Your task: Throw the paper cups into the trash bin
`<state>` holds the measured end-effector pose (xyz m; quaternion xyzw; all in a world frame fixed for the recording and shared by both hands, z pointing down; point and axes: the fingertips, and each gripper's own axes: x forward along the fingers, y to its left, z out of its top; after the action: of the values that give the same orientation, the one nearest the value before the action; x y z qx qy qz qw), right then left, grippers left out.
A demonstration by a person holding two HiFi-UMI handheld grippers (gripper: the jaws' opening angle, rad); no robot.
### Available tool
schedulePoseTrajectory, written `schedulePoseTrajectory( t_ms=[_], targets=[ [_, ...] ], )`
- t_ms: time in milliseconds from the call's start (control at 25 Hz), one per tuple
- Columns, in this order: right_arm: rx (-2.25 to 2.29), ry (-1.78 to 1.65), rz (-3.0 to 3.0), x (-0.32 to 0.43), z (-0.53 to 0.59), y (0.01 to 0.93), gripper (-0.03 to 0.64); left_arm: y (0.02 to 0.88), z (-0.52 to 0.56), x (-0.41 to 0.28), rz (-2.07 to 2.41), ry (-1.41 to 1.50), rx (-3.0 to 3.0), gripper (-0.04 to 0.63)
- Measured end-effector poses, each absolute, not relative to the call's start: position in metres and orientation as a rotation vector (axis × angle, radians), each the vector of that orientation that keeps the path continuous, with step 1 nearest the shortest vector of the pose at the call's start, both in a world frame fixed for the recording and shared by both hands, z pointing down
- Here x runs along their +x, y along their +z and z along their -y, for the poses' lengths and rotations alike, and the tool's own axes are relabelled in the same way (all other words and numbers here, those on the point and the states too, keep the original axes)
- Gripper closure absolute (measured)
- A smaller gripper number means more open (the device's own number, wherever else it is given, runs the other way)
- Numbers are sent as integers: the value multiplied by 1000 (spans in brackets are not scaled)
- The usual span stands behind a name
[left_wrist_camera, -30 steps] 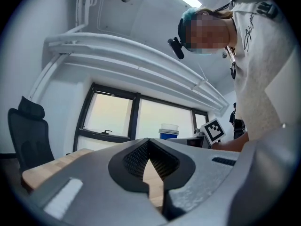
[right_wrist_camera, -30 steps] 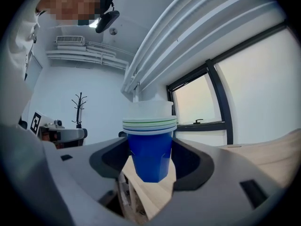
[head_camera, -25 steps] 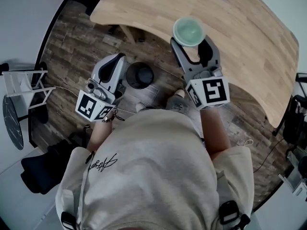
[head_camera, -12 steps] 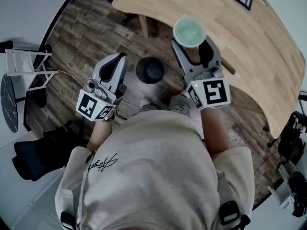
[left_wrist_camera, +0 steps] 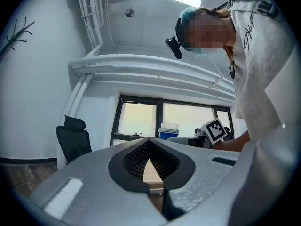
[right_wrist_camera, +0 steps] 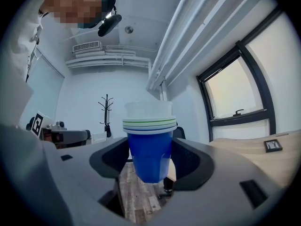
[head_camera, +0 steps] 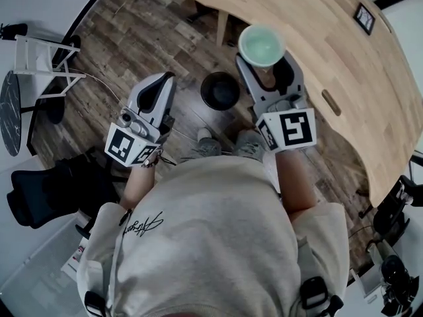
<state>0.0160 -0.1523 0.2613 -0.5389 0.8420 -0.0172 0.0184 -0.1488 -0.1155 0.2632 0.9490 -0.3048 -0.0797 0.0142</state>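
Observed at time of inspection:

1. The right gripper (right_wrist_camera: 150,160) had its jaws partly apart and clamped on a nested stack of paper cups (right_wrist_camera: 149,142). The outermost cup was blue, with white and green rims showing above it. The stack stood upright, gripped on the lower wall of the blue cup, one jaw on each side.

2. The left gripper (left_wrist_camera: 149,147) had its jaws brought together, tips touching, with nothing between them. In the head view it was held well apart from the right gripper, on the person's left side.

3. The trash bin (head_camera: 220,90), round and dark, stood on the wood-plank floor (head_camera: 142,41) between the two grippers as seen from the head view, just beside the edge of the light wooden table (head_camera: 310,51). The cups were up in the gripper to the right of the bin, not inside it.

4. A small framed picture (head_camera: 364,18) rested on the table. A black office chair (left_wrist_camera: 73,140) stood near the window, and a coat stand (right_wrist_camera: 106,109) by the far wall.
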Motion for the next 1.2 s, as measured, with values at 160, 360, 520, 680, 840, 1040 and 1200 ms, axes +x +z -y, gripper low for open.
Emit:
schedulePoseTrajectory(
  t_ms=[160, 360, 520, 680, 840, 1040, 1200],
  targets=[
    [-1635, -60, -2643, -1, 153, 266, 333, 266, 111, -163, 984, -246, 2941, 592],
    [-1589, -76, -2673, -22, 158, 274, 333, 275, 111, -180, 1011, -227, 2922, 592],
    [-1551, -89, -2703, -33, 161, 282, 333, 282, 112, -185, 1024, -221, 2908, 592],
    [-1505, -99, -2741, -40, 165, 291, 333, 291, 113, -187, 1047, -220, 2893, 592],
    [-1468, -129, -2774, -44, 174, 309, 333, 304, 119, -185, 1071, -211, 2880, 592],
    [-1435, -153, -2818, -49, 180, 335, 333, 321, 122, -184, 1109, -213, 2859, 592],
    [-1397, -173, -2848, -51, 182, 353, 333, 334, 123, -181, 1135, -210, 2836, 592]
  ],
)
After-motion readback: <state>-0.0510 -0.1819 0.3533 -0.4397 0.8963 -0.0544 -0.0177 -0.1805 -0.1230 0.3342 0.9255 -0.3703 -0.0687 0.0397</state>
